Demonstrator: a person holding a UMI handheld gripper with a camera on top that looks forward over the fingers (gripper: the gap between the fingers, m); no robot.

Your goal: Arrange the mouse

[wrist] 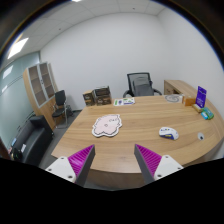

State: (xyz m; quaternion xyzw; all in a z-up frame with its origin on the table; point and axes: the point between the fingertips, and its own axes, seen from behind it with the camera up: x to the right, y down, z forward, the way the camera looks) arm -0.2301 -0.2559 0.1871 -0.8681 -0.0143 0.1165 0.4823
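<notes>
A white mouse (168,132) lies on the wooden table (130,140), ahead of my gripper and to the right of it. A white and pink mouse pad (106,125) with a cartoon shape lies on the table ahead, a little left of centre. My gripper (113,160) is open and empty, held above the near edge of the table. Its purple pads (80,158) stand wide apart, with nothing between them.
A purple box (201,96) and a small white item (207,114) stand at the table's right end. Papers (124,101) lie at the far side. A black office chair (141,85) stands behind the table, another chair (61,103) at the left, near wooden cabinets (42,85).
</notes>
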